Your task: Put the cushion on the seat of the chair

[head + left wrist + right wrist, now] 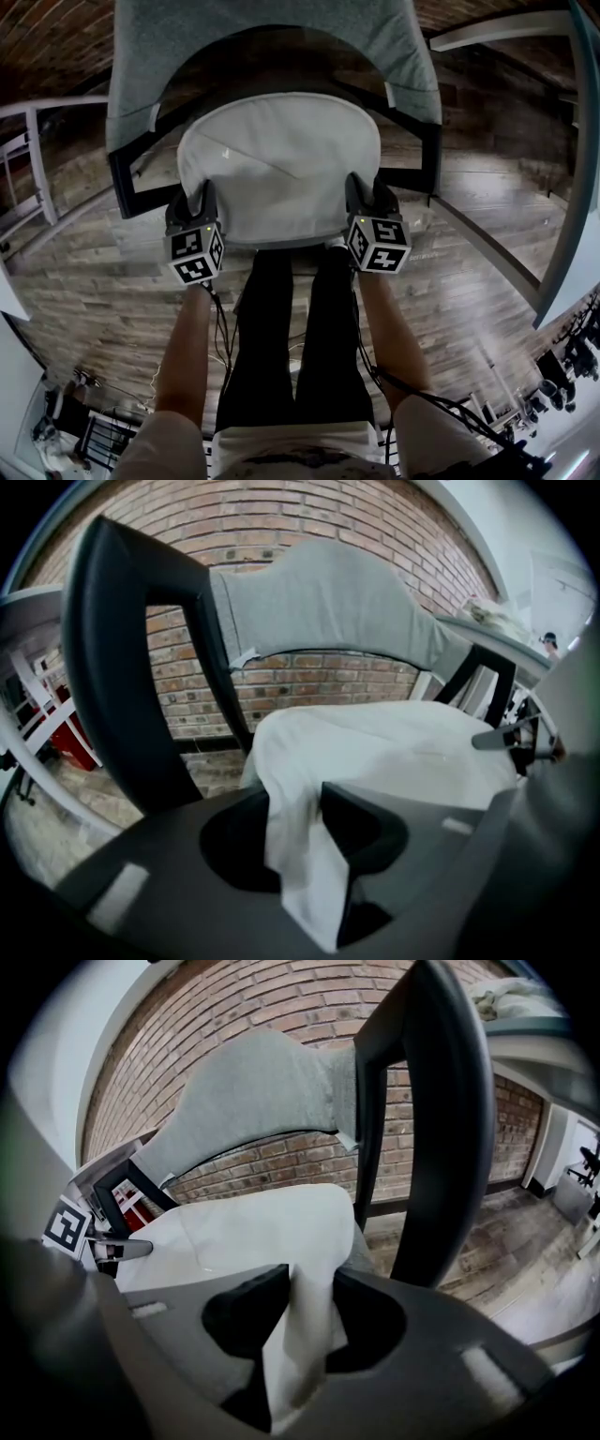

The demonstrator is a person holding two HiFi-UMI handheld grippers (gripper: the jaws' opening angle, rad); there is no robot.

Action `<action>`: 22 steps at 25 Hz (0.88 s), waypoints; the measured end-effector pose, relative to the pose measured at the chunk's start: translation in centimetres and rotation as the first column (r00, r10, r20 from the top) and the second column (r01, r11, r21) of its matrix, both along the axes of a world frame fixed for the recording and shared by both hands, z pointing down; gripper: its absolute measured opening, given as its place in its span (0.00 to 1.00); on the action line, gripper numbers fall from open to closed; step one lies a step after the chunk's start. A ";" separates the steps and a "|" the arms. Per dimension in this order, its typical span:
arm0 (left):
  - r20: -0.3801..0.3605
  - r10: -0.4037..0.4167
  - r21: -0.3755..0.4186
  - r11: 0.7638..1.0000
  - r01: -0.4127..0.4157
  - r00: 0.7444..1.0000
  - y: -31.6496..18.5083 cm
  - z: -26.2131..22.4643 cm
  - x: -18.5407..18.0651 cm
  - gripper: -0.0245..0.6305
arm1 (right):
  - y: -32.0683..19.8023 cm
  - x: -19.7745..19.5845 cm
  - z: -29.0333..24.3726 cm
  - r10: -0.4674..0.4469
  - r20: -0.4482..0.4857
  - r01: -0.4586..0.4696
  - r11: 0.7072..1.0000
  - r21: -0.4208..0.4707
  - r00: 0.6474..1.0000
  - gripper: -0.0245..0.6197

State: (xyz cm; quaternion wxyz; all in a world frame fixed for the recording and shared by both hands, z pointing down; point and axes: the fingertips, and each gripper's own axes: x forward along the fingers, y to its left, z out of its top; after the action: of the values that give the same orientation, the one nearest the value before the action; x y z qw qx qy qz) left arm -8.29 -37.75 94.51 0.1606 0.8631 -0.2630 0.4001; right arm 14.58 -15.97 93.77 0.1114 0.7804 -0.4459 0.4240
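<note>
The white cushion [281, 159] lies flat on the seat of the chair [124, 183], in front of the grey-covered backrest [272, 37]. We have the left gripper [194, 199] at the cushion's near left corner and the right gripper [370, 192] at its near right corner. Both pairs of jaws stand apart, released. A fold of the cushion's edge hangs slack between each pair, unclamped. Wooden floor [469, 281] surrounds the chair.
</note>
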 end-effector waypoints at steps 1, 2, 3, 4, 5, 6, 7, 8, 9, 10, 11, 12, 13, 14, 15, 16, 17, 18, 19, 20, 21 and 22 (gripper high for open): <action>-0.001 -0.001 0.000 1.000 0.001 1.000 0.0 0.0 0.0 0.20 | 0.0 0.0 0.0 0.002 0.000 -0.002 1.000 0.002 1.000 0.21; -0.004 -0.004 -0.002 1.000 0.004 1.000 0.0 0.0 0.0 0.20 | 0.0 0.0 -0.1 0.005 0.000 -0.005 1.000 0.005 1.000 0.22; -0.008 -0.009 -0.005 1.000 0.009 1.000 0.0 0.0 -0.1 0.20 | 0.1 0.0 -0.1 0.009 -0.002 -0.009 1.000 0.010 1.000 0.23; -0.012 -0.018 -0.012 1.000 0.018 1.000 -0.1 0.0 -0.2 0.20 | 0.1 0.1 -0.2 0.014 -0.005 -0.014 1.000 0.017 1.000 0.23; -0.017 -0.030 -0.021 0.999 0.029 0.999 -0.1 0.0 -0.3 0.21 | 0.1 0.1 -0.2 0.020 -0.009 -0.020 1.000 0.023 1.000 0.24; -0.020 -0.039 -0.028 0.999 0.039 0.999 -0.2 0.0 -0.3 0.22 | 0.2 0.2 -0.3 0.026 -0.012 -0.026 0.999 0.028 1.000 0.25; -0.022 -0.044 -0.031 0.999 0.043 0.999 -0.2 -0.1 -0.4 0.23 | 0.3 0.3 -0.3 0.032 -0.013 -0.031 0.999 0.031 0.999 0.26; -0.023 -0.045 -0.029 0.999 0.045 0.999 -0.3 -0.2 -0.4 0.23 | 0.4 0.3 -0.3 0.036 -0.014 -0.036 0.999 0.031 0.999 0.27; -0.022 -0.045 -0.026 0.999 0.045 0.999 -0.2 -0.3 -0.4 0.23 | 0.4 0.3 -0.3 0.040 -0.014 -0.040 0.999 0.029 0.999 0.28; -0.020 -0.045 -0.022 0.999 0.045 0.999 -0.2 -0.4 -0.4 0.24 | 0.5 0.4 -0.3 0.044 -0.014 -0.043 0.999 0.027 0.999 0.28; -0.020 -0.048 -0.019 0.999 0.047 0.999 -0.3 -0.4 -0.4 0.24 | 0.5 0.4 -0.3 0.048 -0.016 -0.048 0.999 0.023 0.999 0.29; -0.019 -0.052 -0.018 0.998 0.052 0.998 -0.3 -0.5 -0.5 0.24 | 0.5 0.6 -0.3 0.054 -0.018 -0.054 0.998 0.017 0.998 0.29; -0.017 -0.059 -0.018 0.998 0.058 0.998 -0.3 -0.5 -0.5 0.25 | 0.6 0.7 -0.3 0.061 -0.020 -0.060 0.998 0.011 0.998 0.32; -0.014 -0.065 -0.019 0.998 0.064 0.998 -0.3 -0.5 -0.6 0.25 | 0.8 0.8 -0.4 0.066 -0.021 -0.066 0.998 0.004 0.998 0.35; -0.010 -0.070 -0.020 0.997 0.070 0.997 -0.3 -0.5 -0.7 0.26 | 0.9 0.9 -0.4 0.069 -0.020 -0.069 0.998 -0.001 0.997 0.36; -0.008 -0.075 -0.019 0.997 0.075 0.997 -0.4 -0.5 -0.7 0.26 | 1.0 0.9 -0.4 0.068 -0.019 -0.068 0.998 -0.004 0.997 0.37; -0.007 -0.080 -0.016 0.997 0.080 0.997 -0.5 -0.6 -0.8 0.27 | 1.0 0.9 -0.4 0.065 -0.021 -0.065 0.998 -0.006 0.998 0.37; -0.006 -0.085 -0.013 0.996 0.085 0.996 -0.6 -0.6 -0.8 0.28 | 1.0 0.9 -0.4 0.060 -0.025 -0.060 0.998 -0.008 0.998 0.37; -0.006 -0.090 -0.010 0.996 0.090 0.996 -0.7 -0.7 -0.9 0.31 | 1.0 1.0 -0.5 0.055 -0.029 -0.055 0.998 -0.010 0.998 0.37; -0.005 -0.095 -0.008 0.995 0.094 0.996 -0.8 -0.7 -1.0 0.32 | 1.0 1.1 -0.6 0.052 -0.032 -0.052 0.999 -0.010 0.998 0.37; -0.004 -0.097 -0.005 0.995 0.097 0.995 -1.0 -0.7 -1.2 0.34 | 0.9 1.1 -0.6 0.053 -0.033 -0.053 0.999 -0.008 0.998 0.38; -0.001 -0.098 -0.002 0.995 0.098 0.995 -1.1 -0.7 -1.4 0.36 | 0.9 1.1 -0.7 0.056 -0.033 -0.056 0.998 -0.005 0.998 0.38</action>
State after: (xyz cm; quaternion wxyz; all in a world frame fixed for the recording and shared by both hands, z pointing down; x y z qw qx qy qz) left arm -9.67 -38.84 93.77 0.1811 0.8492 -0.3044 0.3917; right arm 15.67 -15.05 93.03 0.1091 0.7992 -0.4208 0.4152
